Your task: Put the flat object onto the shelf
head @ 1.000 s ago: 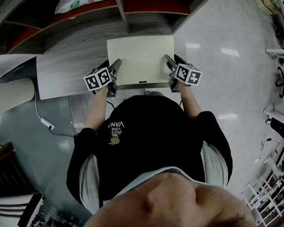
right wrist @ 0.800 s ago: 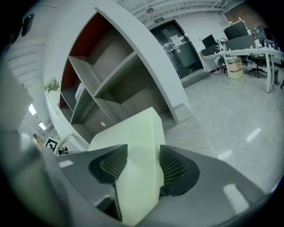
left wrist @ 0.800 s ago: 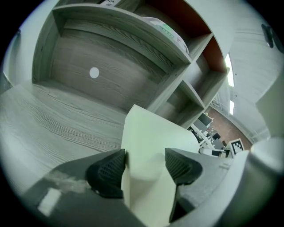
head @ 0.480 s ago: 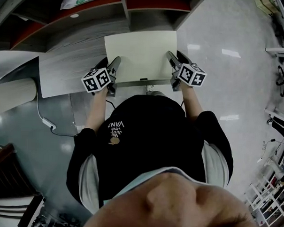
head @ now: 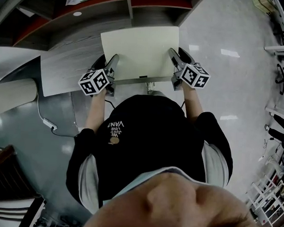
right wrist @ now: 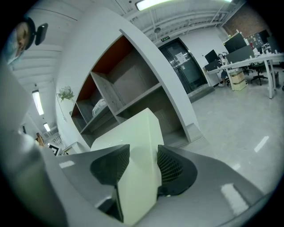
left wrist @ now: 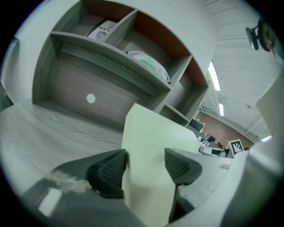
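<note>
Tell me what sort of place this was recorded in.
Probably an open-plan office: desks with monitors and an office chair stand on a polished pale floor, near a grey wood shelf unit.

Lower shelf bay (left wrist: 71, 86) open; bag (left wrist: 148, 65) crowds upper compartment (left wrist: 153, 37).

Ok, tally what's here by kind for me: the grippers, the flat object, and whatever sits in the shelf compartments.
Flat board: 1
Grippers: 2, left gripper and right gripper, its jaws just closing further with the board between them
Packs on the shelf: 2, white bag and printed pack
Total: 5
</note>
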Tool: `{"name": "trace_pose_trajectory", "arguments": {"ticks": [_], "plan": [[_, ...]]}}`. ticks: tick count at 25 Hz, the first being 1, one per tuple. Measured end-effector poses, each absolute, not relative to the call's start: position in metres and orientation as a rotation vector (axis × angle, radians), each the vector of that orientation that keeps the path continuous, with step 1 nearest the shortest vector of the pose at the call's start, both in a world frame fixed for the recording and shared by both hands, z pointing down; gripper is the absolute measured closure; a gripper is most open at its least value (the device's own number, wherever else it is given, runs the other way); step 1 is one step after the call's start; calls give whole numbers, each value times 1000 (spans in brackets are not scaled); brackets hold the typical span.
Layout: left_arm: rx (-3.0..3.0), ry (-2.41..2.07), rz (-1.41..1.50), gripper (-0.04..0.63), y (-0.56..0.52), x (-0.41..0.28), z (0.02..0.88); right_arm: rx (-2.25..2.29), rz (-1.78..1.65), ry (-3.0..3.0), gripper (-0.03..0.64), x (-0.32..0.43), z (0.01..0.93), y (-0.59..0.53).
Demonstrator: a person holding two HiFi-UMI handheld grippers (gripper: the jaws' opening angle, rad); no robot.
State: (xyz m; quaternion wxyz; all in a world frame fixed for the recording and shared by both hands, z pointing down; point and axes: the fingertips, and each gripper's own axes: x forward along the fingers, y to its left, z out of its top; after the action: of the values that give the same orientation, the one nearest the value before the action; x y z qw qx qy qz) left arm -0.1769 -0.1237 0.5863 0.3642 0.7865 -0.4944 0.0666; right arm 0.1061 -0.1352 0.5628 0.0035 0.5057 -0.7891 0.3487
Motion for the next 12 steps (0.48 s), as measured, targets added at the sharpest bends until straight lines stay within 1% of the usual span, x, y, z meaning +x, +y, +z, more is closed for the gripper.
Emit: {"name": "trace_pose_trajectory", "arguments": {"ticks": [12], "plan": [[2163, -1291, 82, 320, -111, -192, 527, 1685, 948, -2609, 443, 95, 497, -114]]}}
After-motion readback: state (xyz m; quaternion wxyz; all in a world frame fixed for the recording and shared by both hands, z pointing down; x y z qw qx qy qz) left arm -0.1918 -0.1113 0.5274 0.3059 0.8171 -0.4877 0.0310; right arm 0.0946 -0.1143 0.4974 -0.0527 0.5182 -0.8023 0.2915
